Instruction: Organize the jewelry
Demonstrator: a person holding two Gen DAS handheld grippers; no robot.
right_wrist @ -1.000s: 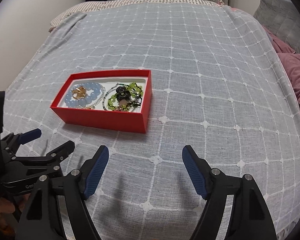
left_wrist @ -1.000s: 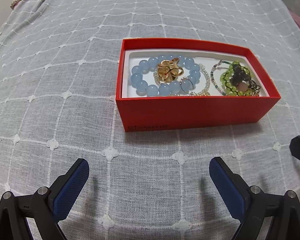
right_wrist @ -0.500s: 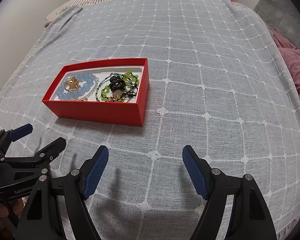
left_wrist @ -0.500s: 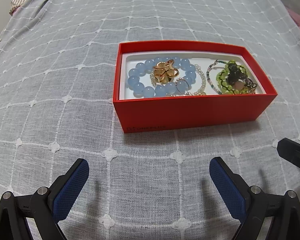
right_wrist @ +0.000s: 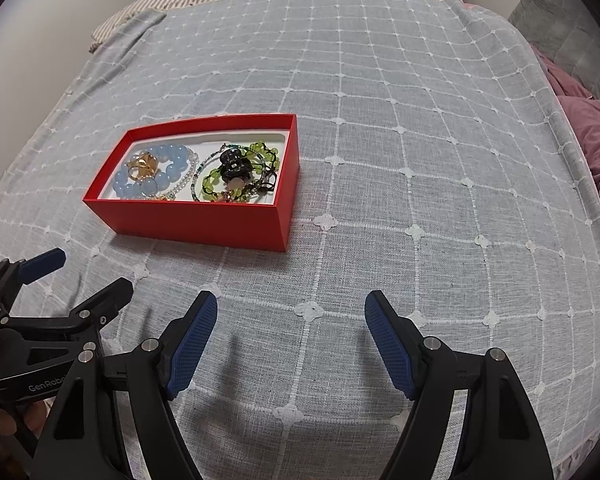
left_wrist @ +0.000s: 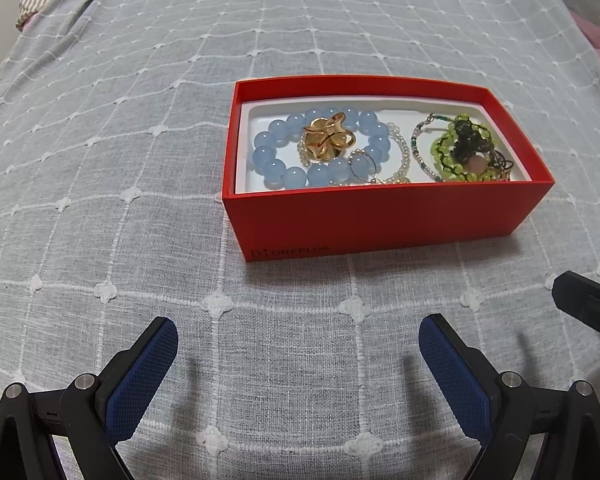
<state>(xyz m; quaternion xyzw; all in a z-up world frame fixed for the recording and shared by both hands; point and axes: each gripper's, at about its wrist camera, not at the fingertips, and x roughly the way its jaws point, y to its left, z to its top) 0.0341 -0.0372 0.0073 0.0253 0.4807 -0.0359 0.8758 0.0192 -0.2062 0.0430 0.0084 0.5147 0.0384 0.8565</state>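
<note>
Your left gripper (left_wrist: pixel 298 344) and right gripper (right_wrist: pixel 290 322) both hang wide apart, holding nothing, over the grey checked bedspread (right_wrist: pixel 400 120). The red box (left_wrist: pixel 384 216) of jewelry sits ahead, unobstructed; maroon blanket (right_wrist: pixel 596 148) lies well right.

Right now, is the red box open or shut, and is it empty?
Open and not empty. The red box has no lid on it, and a blue bead bracelet and green beads lie inside.
</note>
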